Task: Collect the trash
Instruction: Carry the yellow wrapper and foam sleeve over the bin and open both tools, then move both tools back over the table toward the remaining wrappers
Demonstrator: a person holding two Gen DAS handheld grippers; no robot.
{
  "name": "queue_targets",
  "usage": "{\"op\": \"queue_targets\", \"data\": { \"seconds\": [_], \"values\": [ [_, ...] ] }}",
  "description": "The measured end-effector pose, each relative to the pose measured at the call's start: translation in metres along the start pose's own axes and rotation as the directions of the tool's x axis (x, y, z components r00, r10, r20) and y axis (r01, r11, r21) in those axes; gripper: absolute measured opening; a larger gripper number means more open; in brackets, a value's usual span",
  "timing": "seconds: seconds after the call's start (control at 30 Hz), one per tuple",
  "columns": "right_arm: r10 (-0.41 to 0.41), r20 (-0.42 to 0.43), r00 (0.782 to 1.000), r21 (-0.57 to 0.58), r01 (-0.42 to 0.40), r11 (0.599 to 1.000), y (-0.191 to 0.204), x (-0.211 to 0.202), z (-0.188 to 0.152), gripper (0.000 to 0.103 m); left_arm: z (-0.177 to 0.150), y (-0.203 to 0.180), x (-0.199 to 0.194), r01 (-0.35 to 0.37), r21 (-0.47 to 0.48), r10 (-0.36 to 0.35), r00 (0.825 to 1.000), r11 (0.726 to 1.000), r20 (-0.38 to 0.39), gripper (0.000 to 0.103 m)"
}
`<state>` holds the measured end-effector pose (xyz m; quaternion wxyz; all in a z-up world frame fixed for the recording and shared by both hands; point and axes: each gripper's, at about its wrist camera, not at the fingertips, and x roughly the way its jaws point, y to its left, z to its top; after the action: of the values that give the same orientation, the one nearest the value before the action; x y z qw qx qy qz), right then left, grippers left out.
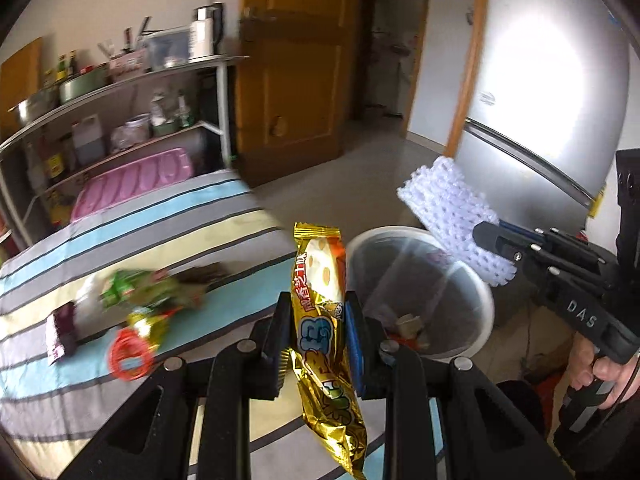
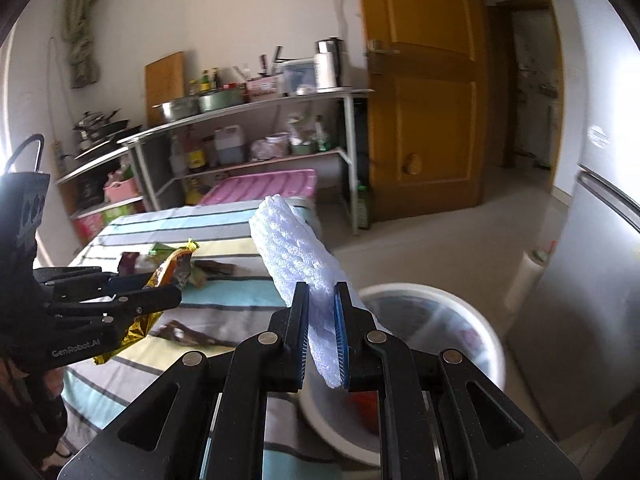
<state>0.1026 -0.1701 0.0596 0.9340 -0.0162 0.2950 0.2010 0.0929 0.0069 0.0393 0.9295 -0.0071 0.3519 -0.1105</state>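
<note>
Two grippers, each clamped on one item: left gripper pinches one gold snack wrapper, right gripper one white foam net, one bin at four o'clock.

Both tools, left tool and right tool, clamped tight, tilted downward

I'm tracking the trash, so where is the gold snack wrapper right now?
The gold snack wrapper is clamped in the left gripper, held above the striped table's edge, just left of the white trash bin.
</note>
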Motion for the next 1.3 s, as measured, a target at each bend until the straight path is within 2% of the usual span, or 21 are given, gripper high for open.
{"op": "queue_targets", "data": {
  "seconds": [0.3,0.5,0.9,0.97,1.03,1.1,1.13,1.2,1.27,1.3],
  "values": [
    [-0.115,-0.045,0.992,0.084,0.118,0.989,-0.055,-0.010,-0.017,0.013,0.014,-0.058,0.036,0.099,0.075,-0.096,0.994,0.992,-0.047,0.026],
    [-0.148,-0.101,0.984,0.120,0.159,0.980,-0.081,-0.002,-0.030,0.013,0.013,-0.083,0.062,0.137,0.091,-0.127,0.987,0.986,-0.102,0.026],
    [-0.180,-0.202,0.963,0.156,0.214,0.964,-0.109,0.026,-0.051,0.013,0.008,-0.101,0.095,0.139,0.093,-0.122,0.977,0.986,-0.175,0.027],
    [-0.193,-0.209,0.959,0.154,0.227,0.962,-0.111,0.030,-0.053,0.013,0.008,-0.102,0.099,0.129,0.093,-0.111,0.978,0.987,-0.177,0.032],
    [-0.190,-0.220,0.957,0.157,0.227,0.961,-0.114,0.035,-0.054,0.013,0.009,-0.101,0.101,0.122,0.088,-0.105,0.978,0.989,-0.179,0.047],
    [-0.198,-0.225,0.954,0.156,0.236,0.959,-0.114,0.037,-0.055,0.015,0.009,-0.099,0.102,0.121,0.077,-0.106,0.978,0.990,-0.178,0.057],
    [-0.206,-0.227,0.952,0.149,0.243,0.959,-0.114,0.038,-0.055,0.016,0.009,-0.098,0.102,0.120,0.075,-0.105,0.979,0.990,-0.177,0.058],
    [-0.212,-0.230,0.950,0.142,0.248,0.958,-0.113,0.039,-0.055,0.023,0.010,-0.097,0.101,0.120,0.070,-0.106,0.979,0.990,-0.177,0.059],
    [-0.205,-0.227,0.952,0.146,0.242,0.959,-0.112,0.037,-0.056,0.039,0.010,-0.096,0.101,0.116,0.068,-0.102,0.979,0.991,-0.177,0.065],
    [-0.201,-0.223,0.954,0.148,0.237,0.960,-0.112,0.036,-0.056,0.042,0.010,-0.096,0.100,0.115,0.067,-0.102,0.979,0.991,-0.175,0.066]
  ]
}}
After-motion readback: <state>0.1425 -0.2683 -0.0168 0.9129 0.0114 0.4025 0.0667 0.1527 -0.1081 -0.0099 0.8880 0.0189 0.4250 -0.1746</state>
